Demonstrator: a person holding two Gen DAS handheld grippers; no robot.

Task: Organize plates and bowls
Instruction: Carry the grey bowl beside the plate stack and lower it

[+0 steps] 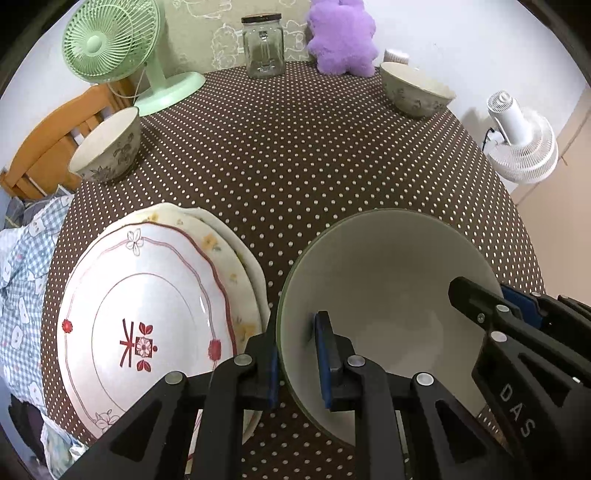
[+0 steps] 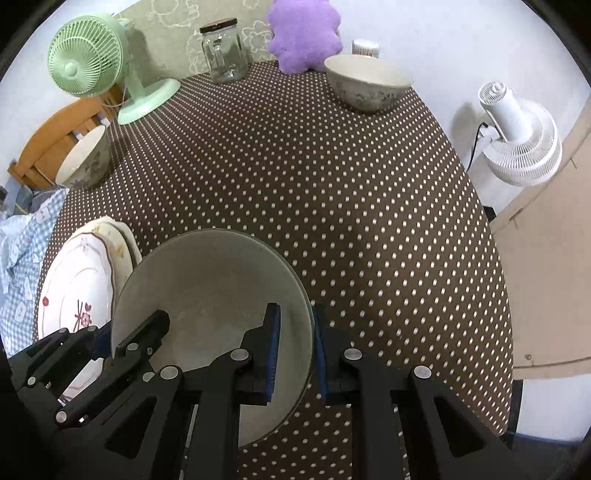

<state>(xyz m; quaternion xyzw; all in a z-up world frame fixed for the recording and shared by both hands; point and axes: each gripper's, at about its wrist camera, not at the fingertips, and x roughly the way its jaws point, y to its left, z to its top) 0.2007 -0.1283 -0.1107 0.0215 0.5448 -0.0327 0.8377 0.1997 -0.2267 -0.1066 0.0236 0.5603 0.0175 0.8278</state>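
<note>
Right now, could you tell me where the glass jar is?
The glass jar stands at the table's far edge in both views, between the green fan on its left and the purple plush toy.
</note>
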